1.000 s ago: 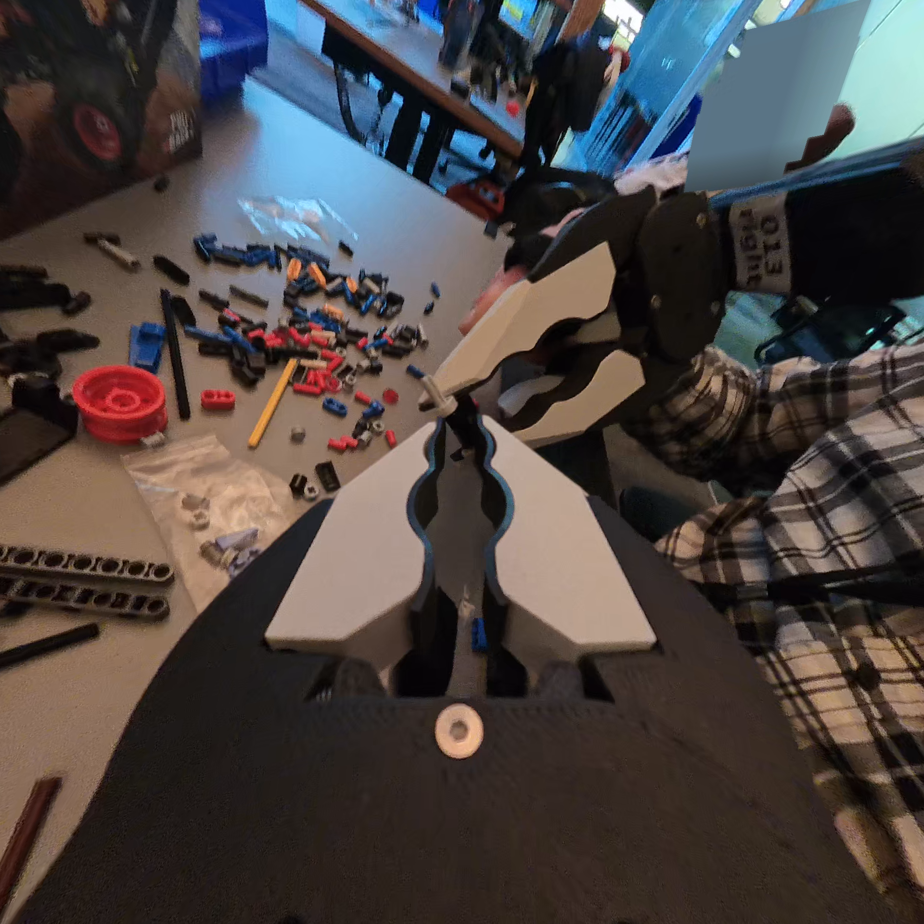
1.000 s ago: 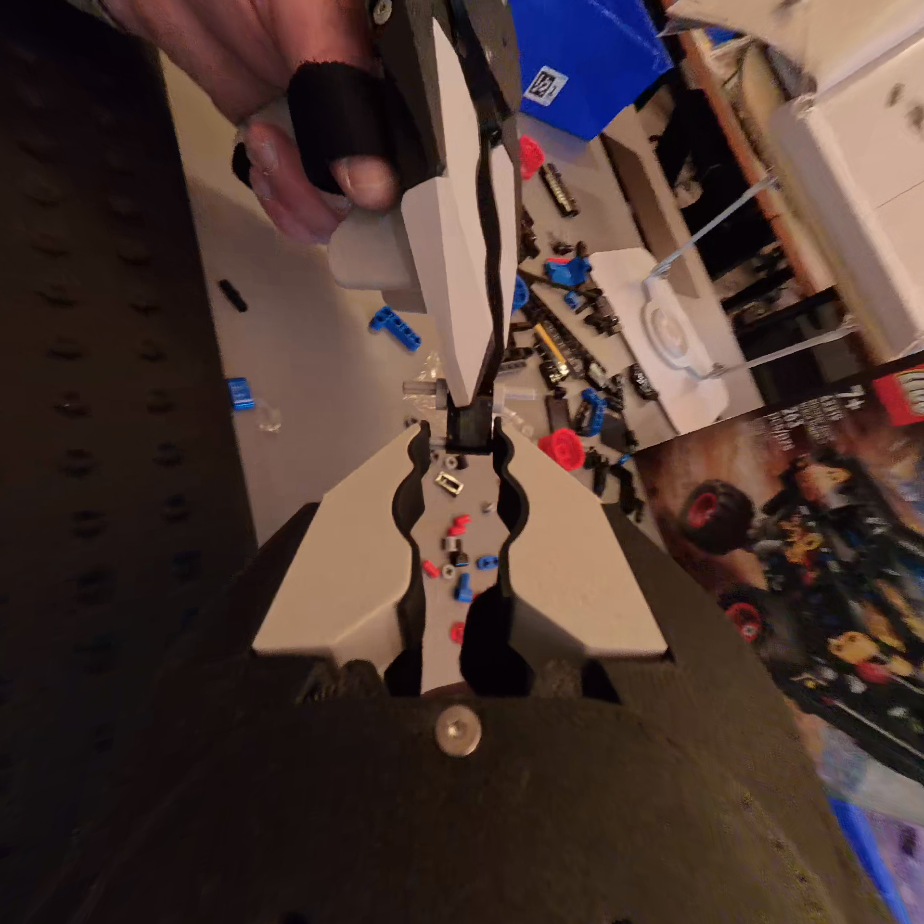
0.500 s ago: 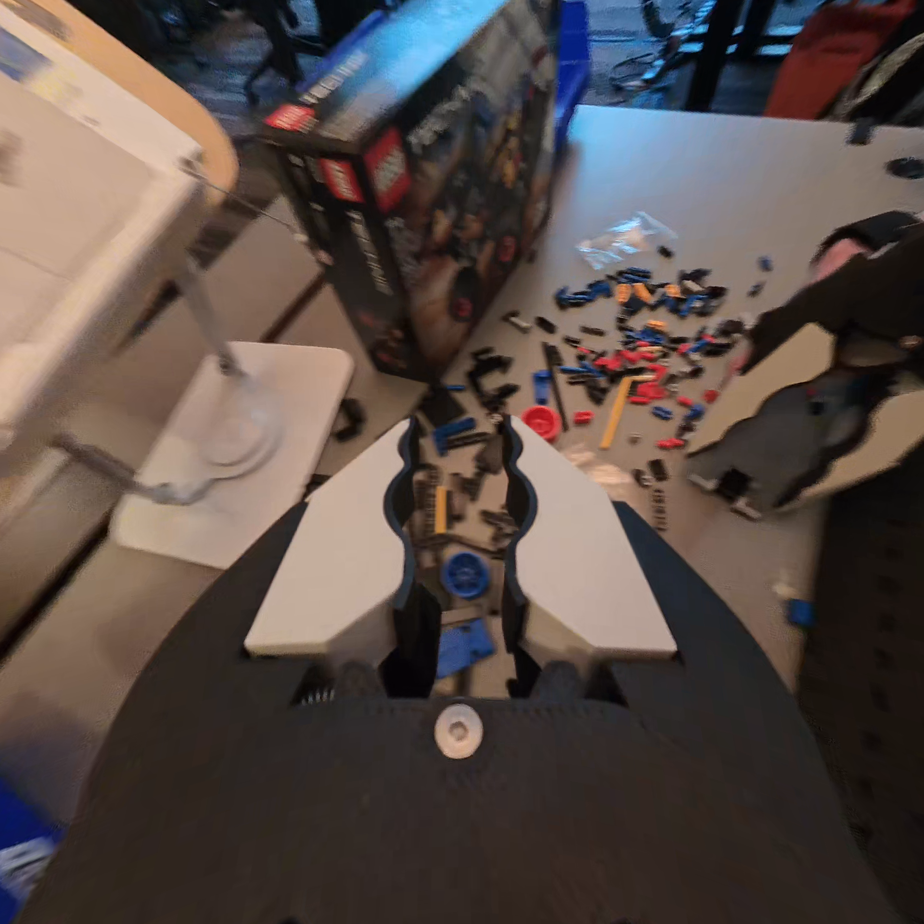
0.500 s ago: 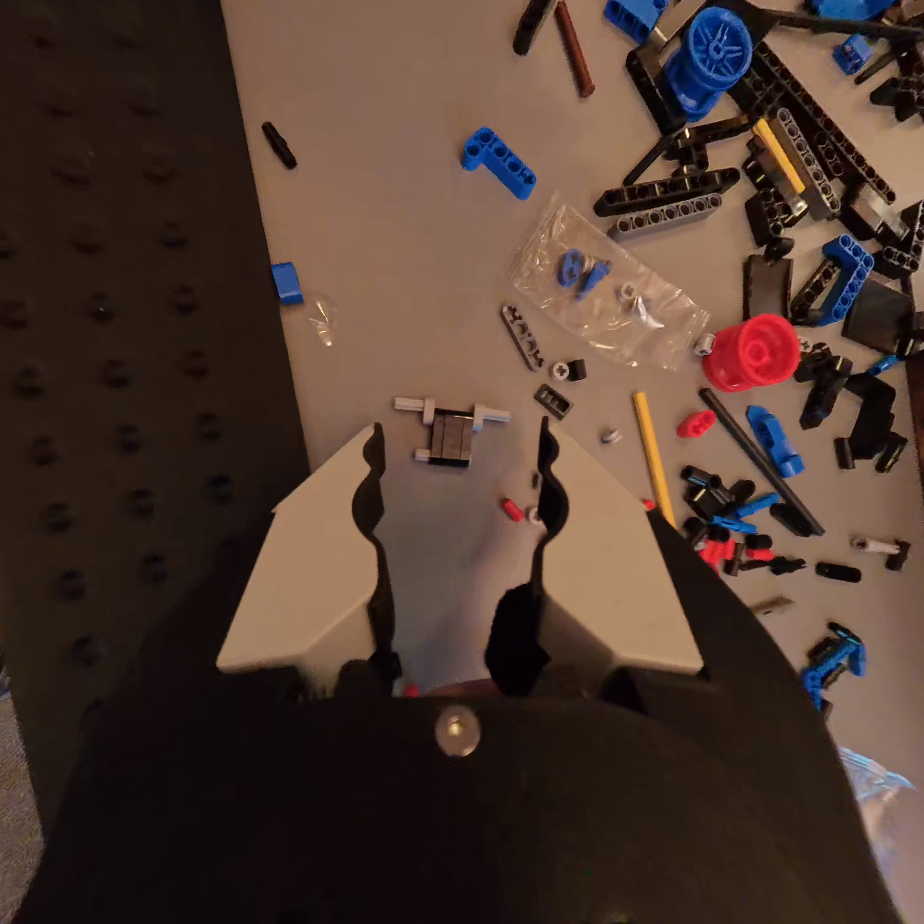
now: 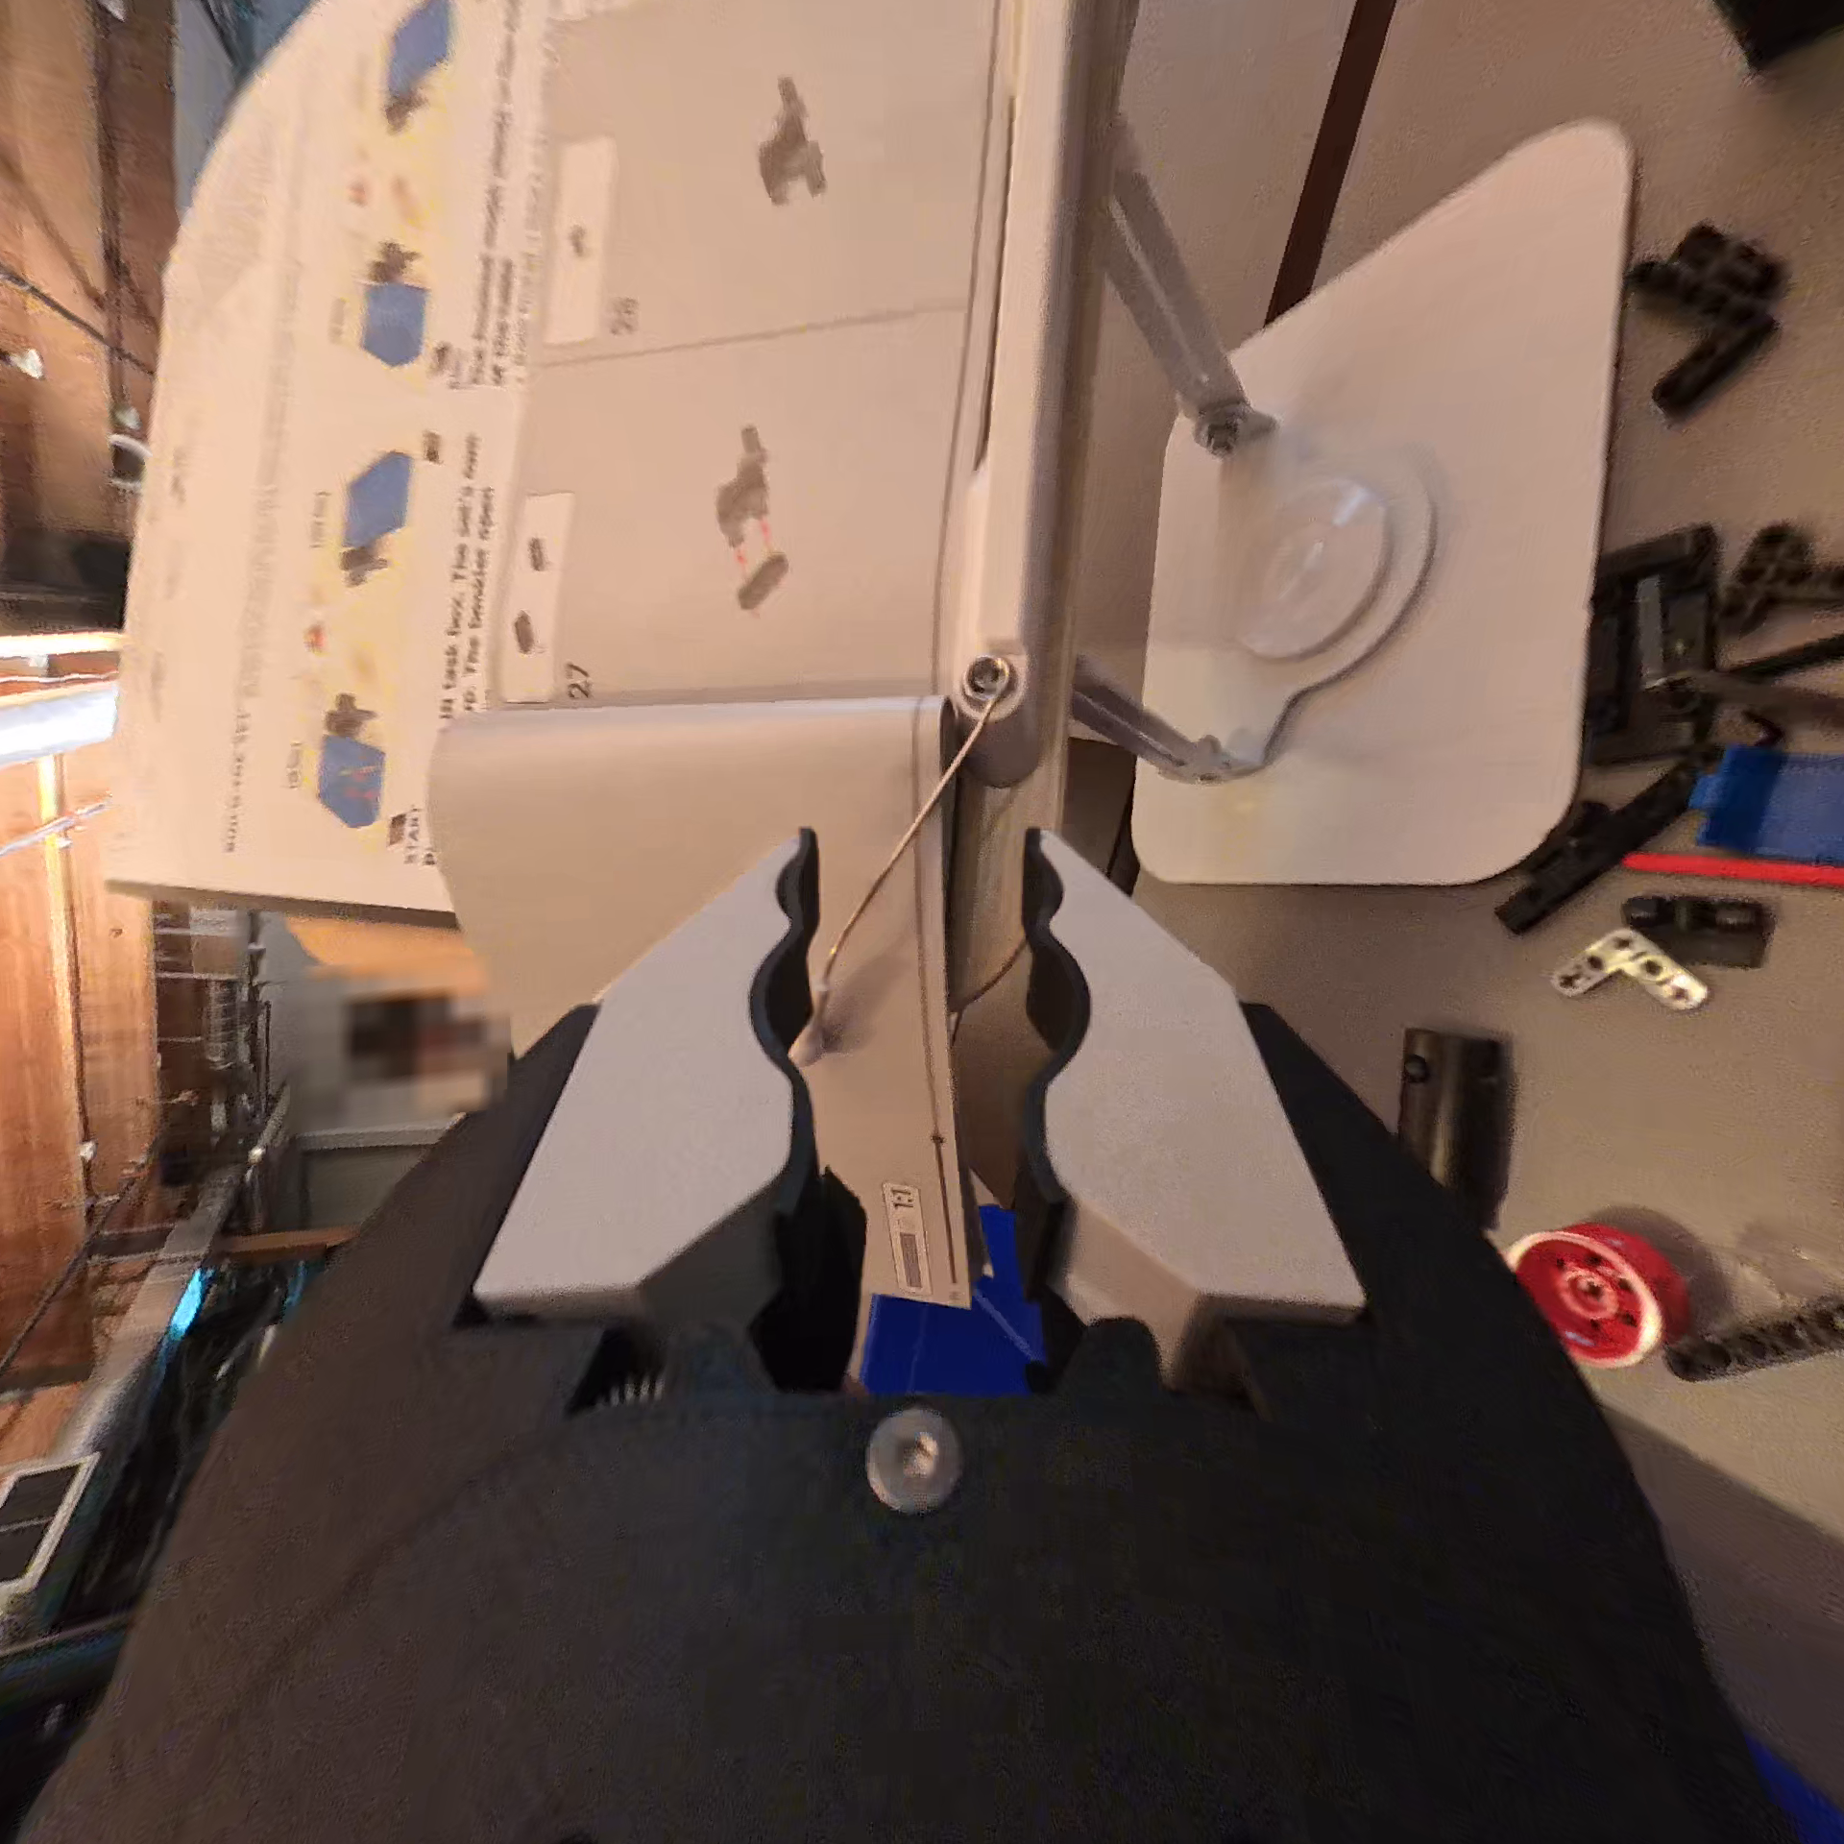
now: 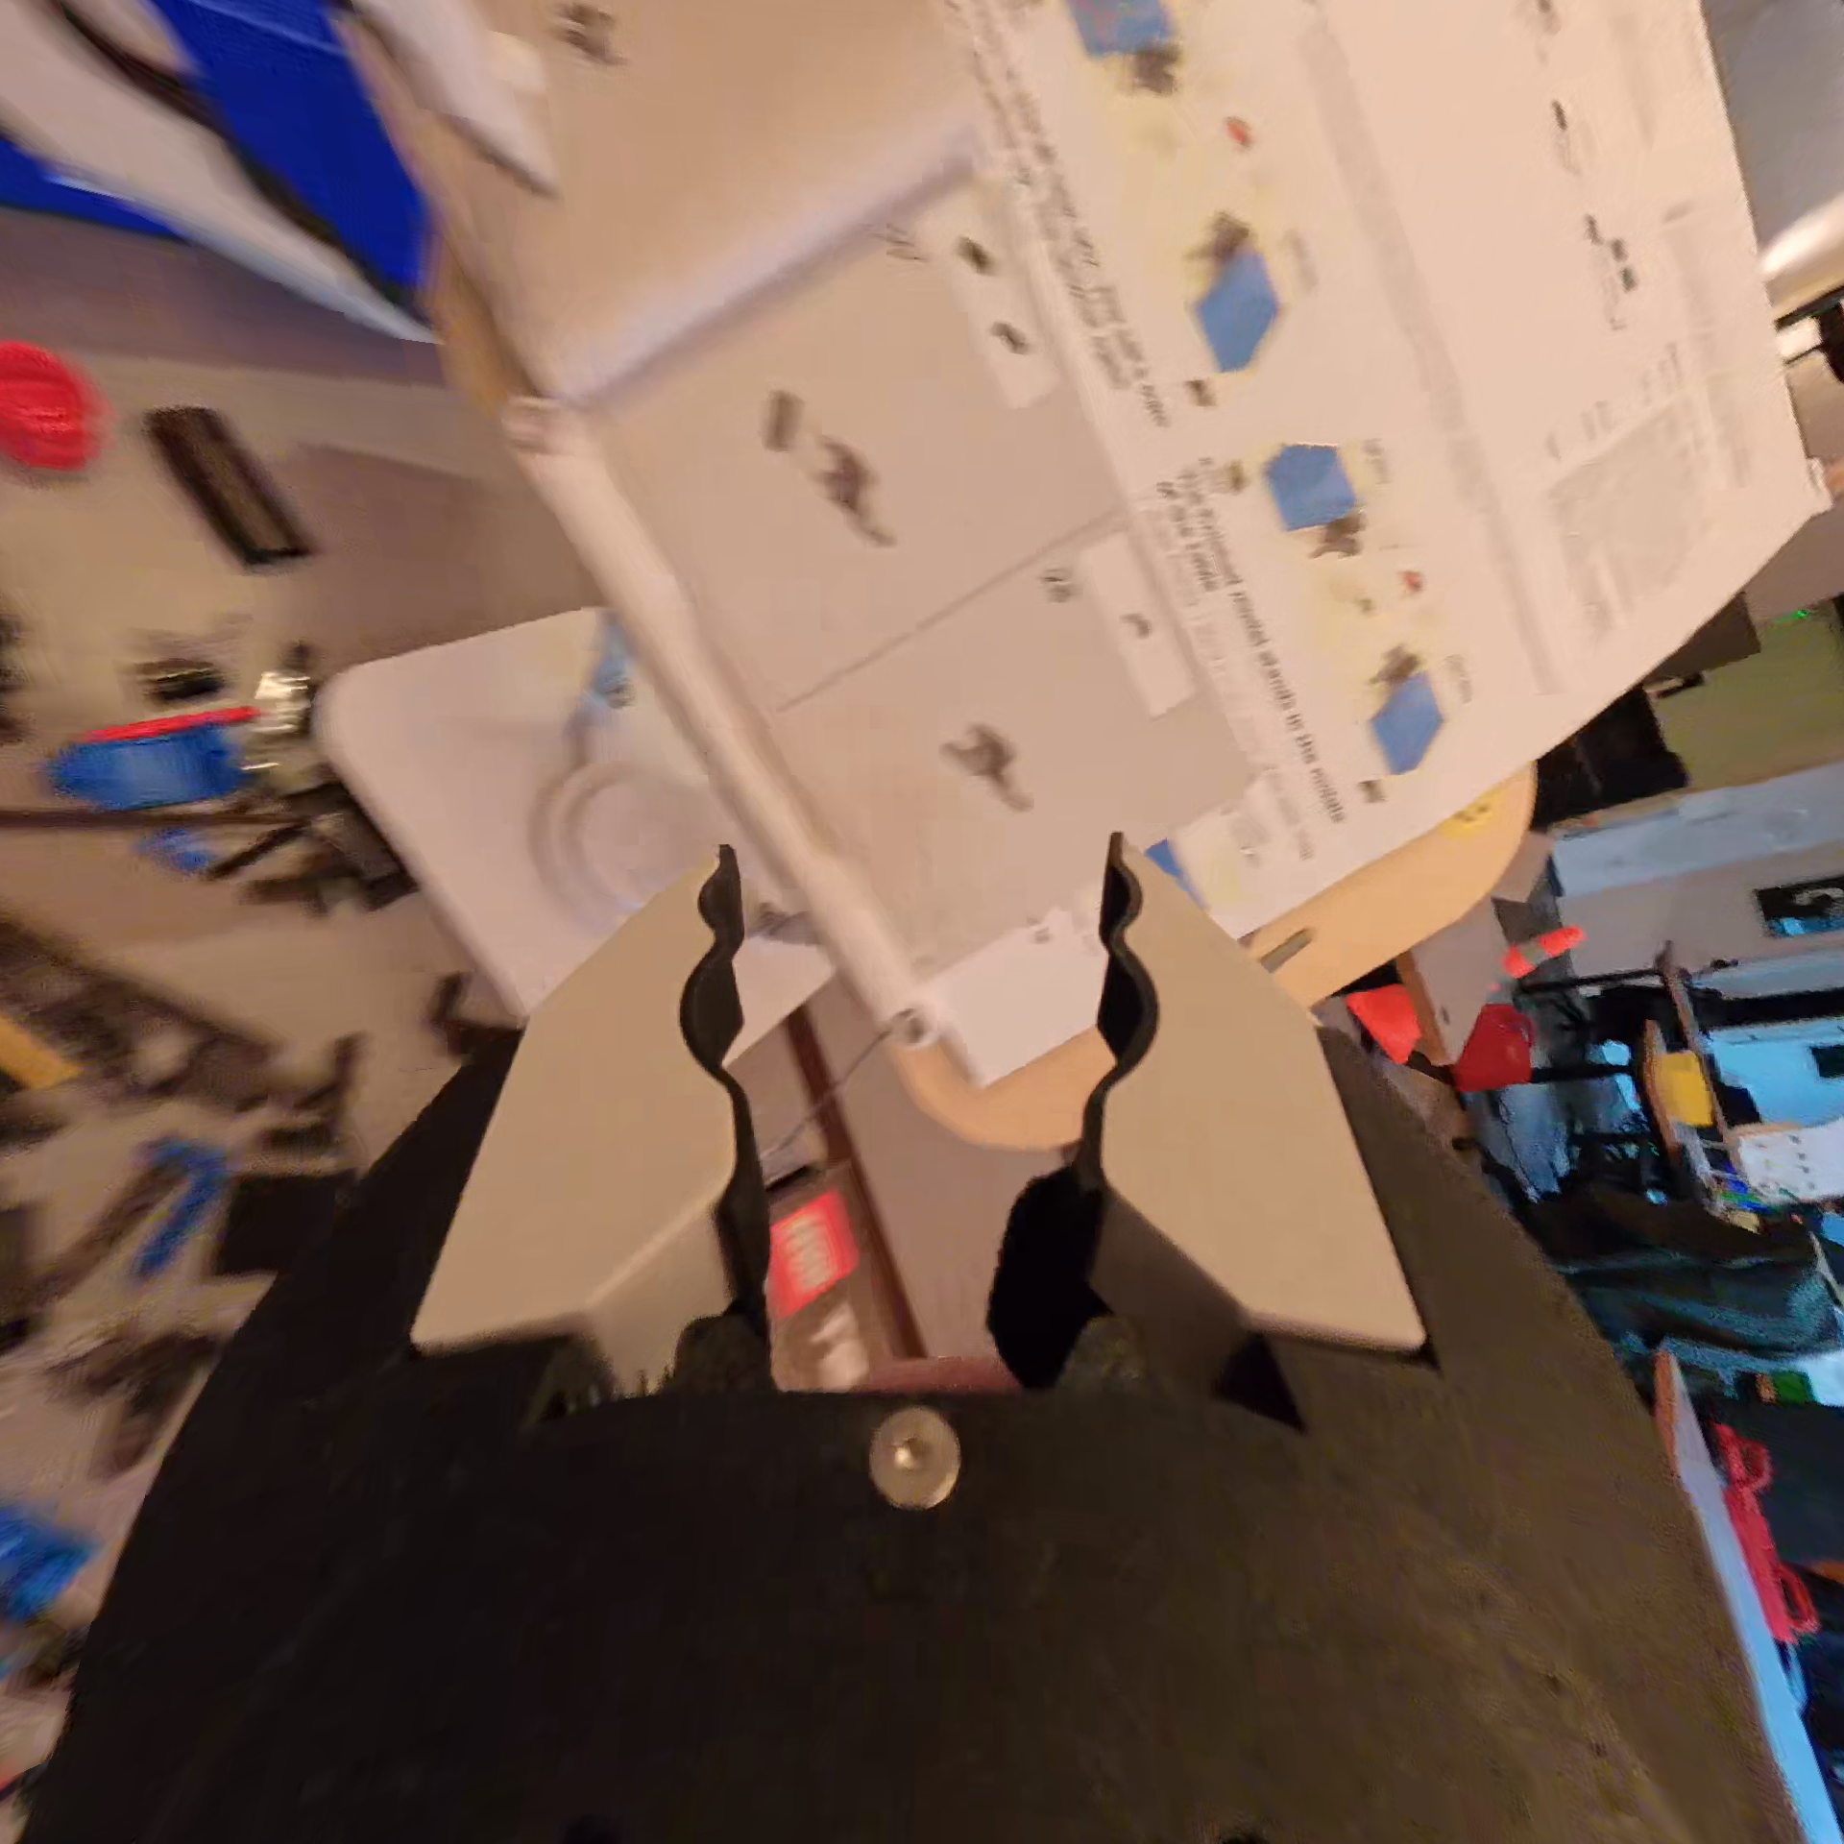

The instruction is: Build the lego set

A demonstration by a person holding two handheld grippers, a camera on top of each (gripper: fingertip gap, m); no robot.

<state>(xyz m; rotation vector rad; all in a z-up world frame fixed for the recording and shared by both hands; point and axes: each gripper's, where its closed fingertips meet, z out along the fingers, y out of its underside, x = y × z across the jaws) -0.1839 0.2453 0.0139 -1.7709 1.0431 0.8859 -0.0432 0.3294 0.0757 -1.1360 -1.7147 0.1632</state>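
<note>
Both views face an open instruction booklet held on a white stand; the booklet also shows in the right wrist view, blurred. My left gripper is open and empty, pointed at the stand's lower ledge. My right gripper is open wider and empty, pointed at the stand's page bar. Loose pieces lie on the grey table: a red wheel, a light grey angled beam, black beams. The small black-and-grey assembly is out of view.
The stand's white base sits on the table beside black, blue and red pieces. A red wheel and a black beam lie at far left. A wooden table edge and a cluttered room lie behind. Some 20 centimeters of space lies between my two pairs of fingers. The right gripper is farther from the red wheel, some 30 centimeters, than the left, some 20 centimeters.
A second ago both grippers were shut on the small black assembly. The right set it on the table and opened. Both grippers have since swung up toward the instruction booklet.
</note>
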